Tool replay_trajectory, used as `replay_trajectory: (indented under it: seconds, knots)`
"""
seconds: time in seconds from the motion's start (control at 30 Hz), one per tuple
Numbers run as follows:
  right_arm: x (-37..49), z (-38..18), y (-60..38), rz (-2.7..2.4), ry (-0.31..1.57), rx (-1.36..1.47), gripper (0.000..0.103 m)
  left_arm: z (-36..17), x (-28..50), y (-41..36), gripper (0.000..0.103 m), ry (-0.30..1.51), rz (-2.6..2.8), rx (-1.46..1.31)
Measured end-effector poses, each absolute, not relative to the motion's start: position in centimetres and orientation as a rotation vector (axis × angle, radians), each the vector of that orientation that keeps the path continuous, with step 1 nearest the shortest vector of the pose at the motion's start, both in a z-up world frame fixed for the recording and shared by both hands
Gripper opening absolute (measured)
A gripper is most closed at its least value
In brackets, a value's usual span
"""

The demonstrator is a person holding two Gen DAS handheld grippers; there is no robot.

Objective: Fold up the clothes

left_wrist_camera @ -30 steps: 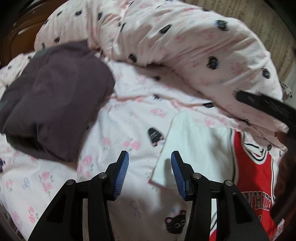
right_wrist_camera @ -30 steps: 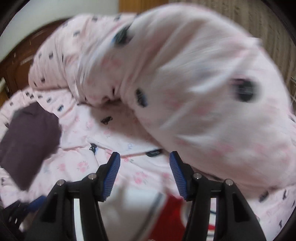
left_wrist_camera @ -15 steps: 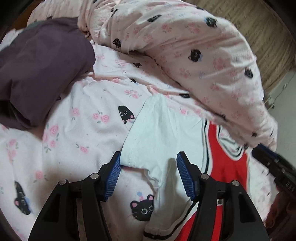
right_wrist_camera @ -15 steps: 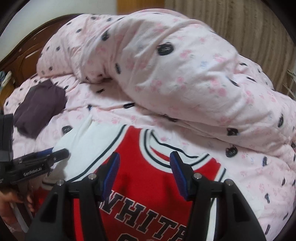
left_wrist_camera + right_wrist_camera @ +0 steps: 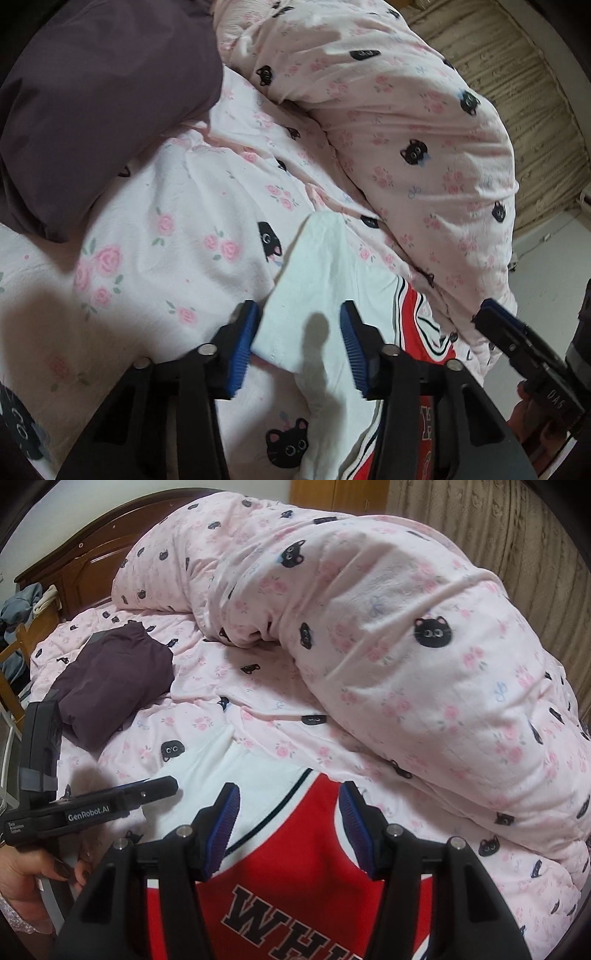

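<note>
A red jersey [image 5: 295, 871] with black lettering and white sleeves lies flat on the pink cat-print bedsheet [image 5: 166, 206]. My left gripper [image 5: 297, 332] hangs low over its white sleeve [image 5: 317, 273]. The sleeve's end lies between the jaws, which are closing; the blue pads do not press on it. From the right wrist view the left gripper [image 5: 147, 794] reaches in from the left, held by a hand [image 5: 55, 871]. My right gripper [image 5: 286, 819] stands open above the jersey's chest, nothing between its fingers. Its tip [image 5: 495, 321] shows at the right in the left wrist view.
A folded dark purple garment [image 5: 110, 679] lies on the sheet to the far left. A thick rolled duvet [image 5: 369, 627] runs along the back and right. Behind are a wooden headboard [image 5: 74, 572] and a beige curtain [image 5: 480, 524].
My left gripper has dropped closer and rolled, bringing the white sleeve between its jaws, which now stand narrower. My right gripper has swung away from the duvet to above the red jersey.
</note>
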State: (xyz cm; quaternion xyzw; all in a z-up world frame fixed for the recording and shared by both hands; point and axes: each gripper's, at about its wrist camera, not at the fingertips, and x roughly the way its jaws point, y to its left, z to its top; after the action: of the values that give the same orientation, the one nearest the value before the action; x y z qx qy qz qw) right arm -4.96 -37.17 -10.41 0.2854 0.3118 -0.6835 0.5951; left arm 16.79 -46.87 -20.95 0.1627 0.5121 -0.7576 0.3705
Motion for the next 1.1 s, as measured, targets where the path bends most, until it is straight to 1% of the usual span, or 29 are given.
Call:
replay_trajectory:
  seconds: [0.07,0.13,0.23,0.57,0.9,1.1]
  knots:
    - [-4.8,-10.8,-37.6,-1.578,0.732,0.670,0.057,-21.1,17.0,-47.1,0.024,1.330,-1.931,0.420]
    - [-4.6,-11.1,-38.0,-1.566,0.741,0.679,0.057,-21.2,17.2,-47.3,0.019,1.338,-1.919,0.440]
    - [-4.4,-11.7,-38.7,-1.554,0.759,0.684,0.057,-21.2,17.4,-47.2,0.015,1.347,-1.915,0.454]
    - [-3.3,-12.7,-42.6,-1.469,0.809,0.706,0.057,-20.9,17.8,-46.7,0.015,1.396,-1.891,0.476]
    - [0.0,-13.5,-48.1,-1.299,0.981,0.672,0.057,-20.6,18.1,-45.5,0.016,1.364,-1.845,0.516]
    - [1.6,-15.4,-50.9,-1.156,1.090,0.685,0.057,-20.5,17.7,-45.1,0.021,1.341,-1.849,0.534]
